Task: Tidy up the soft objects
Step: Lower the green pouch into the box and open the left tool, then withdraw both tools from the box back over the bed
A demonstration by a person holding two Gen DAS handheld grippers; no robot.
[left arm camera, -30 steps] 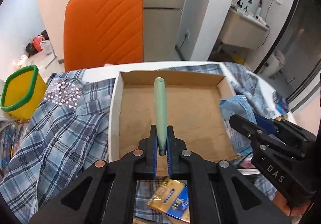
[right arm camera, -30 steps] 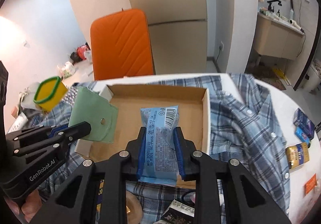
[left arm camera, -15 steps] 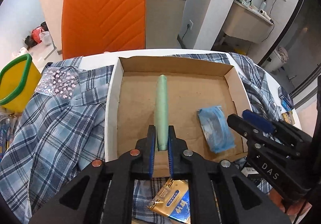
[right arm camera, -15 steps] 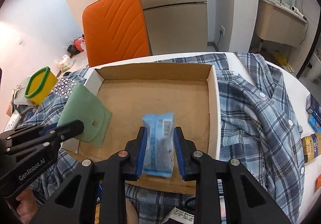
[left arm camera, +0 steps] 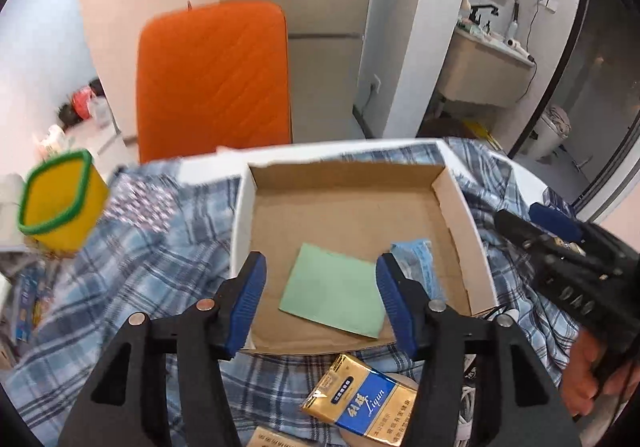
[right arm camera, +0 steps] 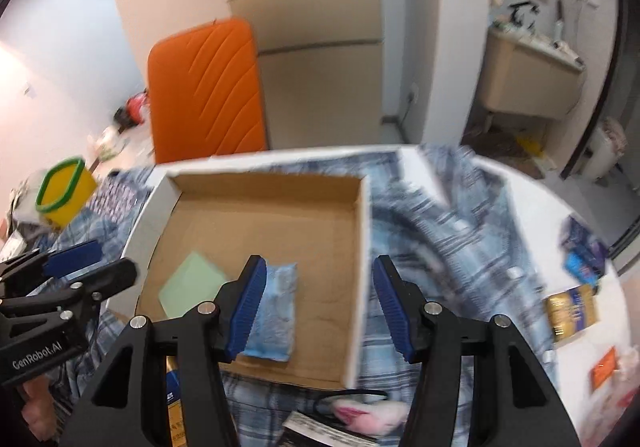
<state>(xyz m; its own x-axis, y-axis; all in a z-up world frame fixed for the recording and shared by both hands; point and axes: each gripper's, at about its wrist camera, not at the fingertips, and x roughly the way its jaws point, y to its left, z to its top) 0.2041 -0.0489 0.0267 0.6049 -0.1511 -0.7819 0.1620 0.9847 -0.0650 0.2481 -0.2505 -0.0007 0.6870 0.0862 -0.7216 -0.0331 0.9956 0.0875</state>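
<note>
A shallow cardboard box (left arm camera: 456,203) (right arm camera: 362,247) sits on a blue plaid shirt (left arm camera: 132,259) (right arm camera: 452,247). On the box floor a flat green pouch (left arm camera: 336,285) (right arm camera: 192,283) lies loose, and beside it to the right lies a light blue packet (left arm camera: 416,259) (right arm camera: 276,311). My left gripper (left arm camera: 320,297) hangs above the near part of the box with its jaws opening; the pouch lies below them, untouched. My right gripper (right arm camera: 318,303) hovers over the box's right wall, jaws opening, with the packet down at its left finger, not pressed.
A gold and blue carton (left arm camera: 360,397) (right arm camera: 572,313) lies on the shirt near the front. A yellow bin with a green rim (left arm camera: 60,199) (right arm camera: 64,195) stands at the left. An orange chair (left arm camera: 212,79) (right arm camera: 208,87) is behind the table. Small packs (right arm camera: 582,251) lie at the right.
Both grippers let go: the green pouch and the blue packet dropped flat onto the box floor. Both sets of jaws spread apart, and both hands drew back and up from the box.
</note>
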